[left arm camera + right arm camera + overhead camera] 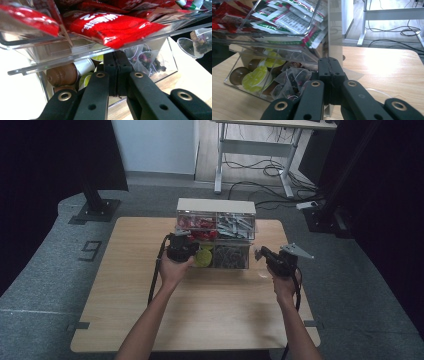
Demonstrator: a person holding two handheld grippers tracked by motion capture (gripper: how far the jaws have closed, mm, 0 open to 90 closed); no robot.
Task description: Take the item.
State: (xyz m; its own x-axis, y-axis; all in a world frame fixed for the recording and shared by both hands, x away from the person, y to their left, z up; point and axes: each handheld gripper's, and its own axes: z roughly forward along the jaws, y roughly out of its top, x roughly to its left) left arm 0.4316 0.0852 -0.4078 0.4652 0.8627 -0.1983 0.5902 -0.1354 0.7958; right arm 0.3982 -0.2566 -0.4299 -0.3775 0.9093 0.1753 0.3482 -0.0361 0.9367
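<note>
Clear two-tier organizer (216, 234) on the table (125, 285), directly ahead of both closed, empty claws: red sachets (110, 25) and white-green sachets (294, 21) above, brown and green-lidded capsules (254, 76) and tea bags (292, 77) below. Left gripper (116, 72) against the lower front, right gripper (329, 75) at the right corner. Upper tray cut off at top; sachet print too blurred to read.

Red sachets (112, 27) cut off by top edge; print blurred, probably unreadable.
</note>
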